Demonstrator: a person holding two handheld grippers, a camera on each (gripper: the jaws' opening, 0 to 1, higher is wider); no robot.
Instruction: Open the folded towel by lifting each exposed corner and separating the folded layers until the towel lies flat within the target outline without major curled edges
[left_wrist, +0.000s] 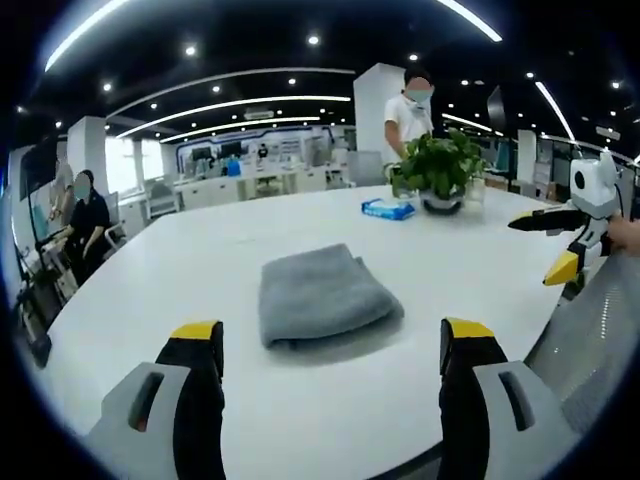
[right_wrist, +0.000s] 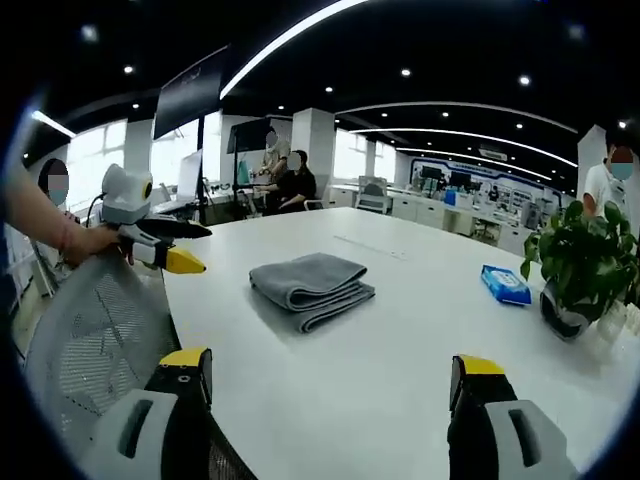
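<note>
The folded towel (left_wrist: 322, 296) lies on the table (left_wrist: 200, 240); far beyond it to the right, a packet (left_wrist: 388, 208) lies left of a potted plant (left_wrist: 440, 170).

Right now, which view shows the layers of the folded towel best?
The right gripper view. There the grey towel turns its stacked folded edges toward the camera, so the separate layers read clearly. The left gripper view shows the towel mostly from above, as a smooth top with one rounded fold and few layer lines.

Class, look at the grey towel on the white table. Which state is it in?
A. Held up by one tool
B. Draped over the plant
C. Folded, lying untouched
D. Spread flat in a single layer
C: the grey towel lies folded in stacked layers on the white table, with both tools open and clear of it.
</note>
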